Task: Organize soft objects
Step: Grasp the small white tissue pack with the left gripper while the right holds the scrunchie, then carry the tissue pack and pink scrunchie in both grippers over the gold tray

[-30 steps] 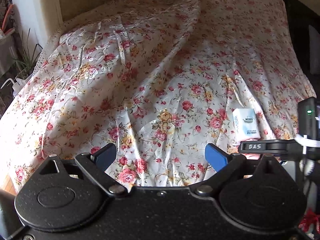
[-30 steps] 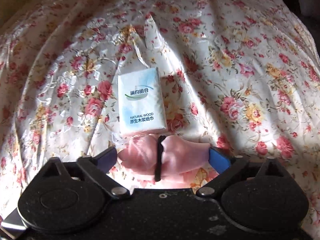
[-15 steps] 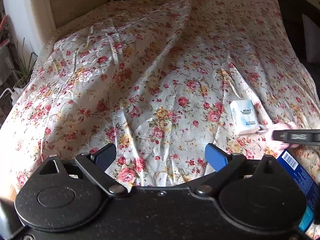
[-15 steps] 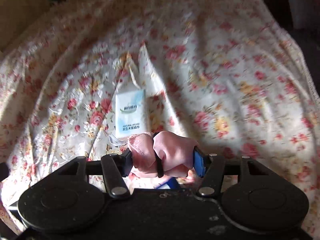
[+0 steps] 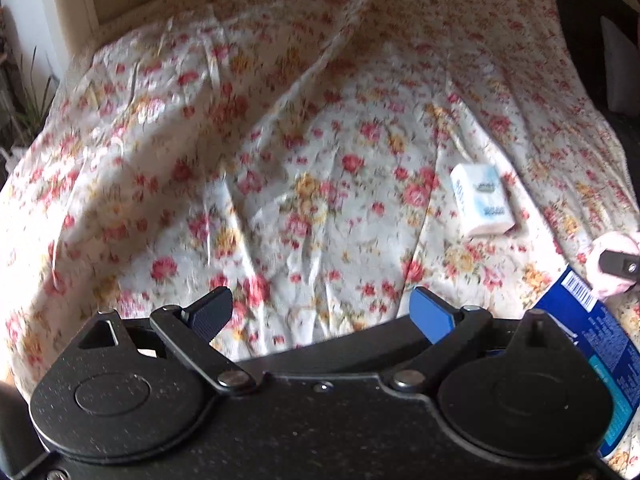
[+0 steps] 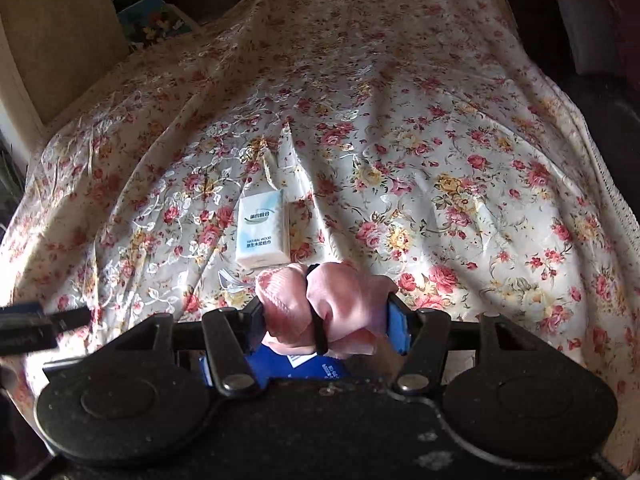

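My right gripper is shut on a pink fabric scrunchie bound by a black band, held above the floral cloth. A white and blue tissue pack lies flat on the cloth just beyond it. In the left wrist view the tissue pack lies at right, and the scrunchie shows at the right edge in the other gripper. My left gripper is open and empty above the cloth, left of both.
A dark blue packet lies at the near right, under the held scrunchie; it also shows in the right wrist view. The cloth drapes off at the edges. A beige wall panel stands far left.
My right gripper closed on the scrunchie and lifted it back from the tissue pack. Both views pulled back and higher, uncovering the blue packet.
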